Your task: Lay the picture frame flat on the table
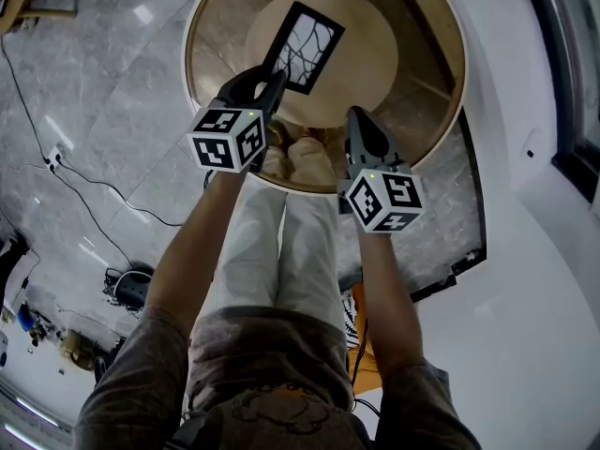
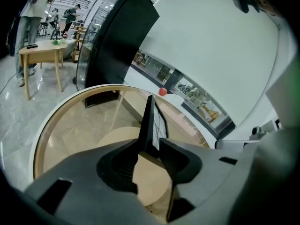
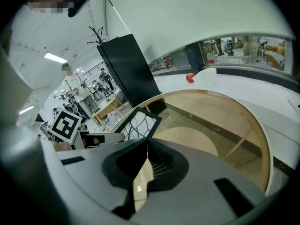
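Observation:
The black picture frame (image 1: 302, 47) with a white branching pattern stands upright on the round glass-topped table (image 1: 202, 26). In the left gripper view I see the picture frame (image 2: 152, 121) edge-on, its lower corner between the tips of my left gripper (image 2: 149, 146). The jaws stand apart and do not clearly press on it. From the head view, the left gripper (image 1: 272, 84) sits at the frame's near left corner. My right gripper (image 1: 359, 120) hovers to the right of the frame, shut and empty. The right gripper view shows the frame (image 3: 140, 123) just beyond the right gripper (image 3: 145, 143).
The table's wooden rim (image 3: 234, 107) rings a pale round disc (image 1: 366, 54) below the glass. The person's legs and shoes (image 1: 300, 157) show under the near edge. Cables (image 1: 84, 195) trail over the marble floor at left. A white curved counter (image 1: 525, 251) lies to the right.

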`<state>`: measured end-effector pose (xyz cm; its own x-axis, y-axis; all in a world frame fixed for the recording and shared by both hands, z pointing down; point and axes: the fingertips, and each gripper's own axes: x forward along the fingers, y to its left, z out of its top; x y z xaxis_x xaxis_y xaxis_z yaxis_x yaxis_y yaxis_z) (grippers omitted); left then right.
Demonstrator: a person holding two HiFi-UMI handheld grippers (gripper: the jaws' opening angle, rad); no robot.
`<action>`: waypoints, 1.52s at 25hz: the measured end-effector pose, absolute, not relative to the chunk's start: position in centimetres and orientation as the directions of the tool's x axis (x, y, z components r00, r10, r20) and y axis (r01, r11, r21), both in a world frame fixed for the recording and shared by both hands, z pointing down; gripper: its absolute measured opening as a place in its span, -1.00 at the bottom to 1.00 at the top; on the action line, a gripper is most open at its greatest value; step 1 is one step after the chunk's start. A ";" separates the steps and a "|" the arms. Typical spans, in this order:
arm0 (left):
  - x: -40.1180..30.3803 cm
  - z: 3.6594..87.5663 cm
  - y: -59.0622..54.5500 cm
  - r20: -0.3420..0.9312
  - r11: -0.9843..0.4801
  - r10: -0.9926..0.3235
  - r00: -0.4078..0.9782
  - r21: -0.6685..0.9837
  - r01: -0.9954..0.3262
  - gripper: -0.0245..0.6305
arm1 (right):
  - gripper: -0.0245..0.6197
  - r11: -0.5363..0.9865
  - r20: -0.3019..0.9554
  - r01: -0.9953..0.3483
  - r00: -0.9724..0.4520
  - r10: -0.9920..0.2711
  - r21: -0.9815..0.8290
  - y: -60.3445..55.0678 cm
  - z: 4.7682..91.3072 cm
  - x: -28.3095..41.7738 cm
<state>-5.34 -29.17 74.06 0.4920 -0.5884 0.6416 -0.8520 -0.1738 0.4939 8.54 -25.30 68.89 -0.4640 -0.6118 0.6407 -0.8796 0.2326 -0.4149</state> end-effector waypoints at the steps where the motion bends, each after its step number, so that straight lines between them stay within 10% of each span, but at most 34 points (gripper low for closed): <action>1: -5.4 74.2 -29.2 0.647 -0.171 -0.587 0.486 0.488 -0.856 -0.48 | -0.87 0.232 0.641 -0.879 -0.464 -0.611 -0.416 -25.3 68.9 8.5; 38: -7.6 77.7 -29.8 0.744 -0.130 -0.570 0.349 0.337 -0.932 -0.37 | -0.87 0.237 0.657 -0.865 -0.492 -0.571 -0.442 -26.7 70.8 6.6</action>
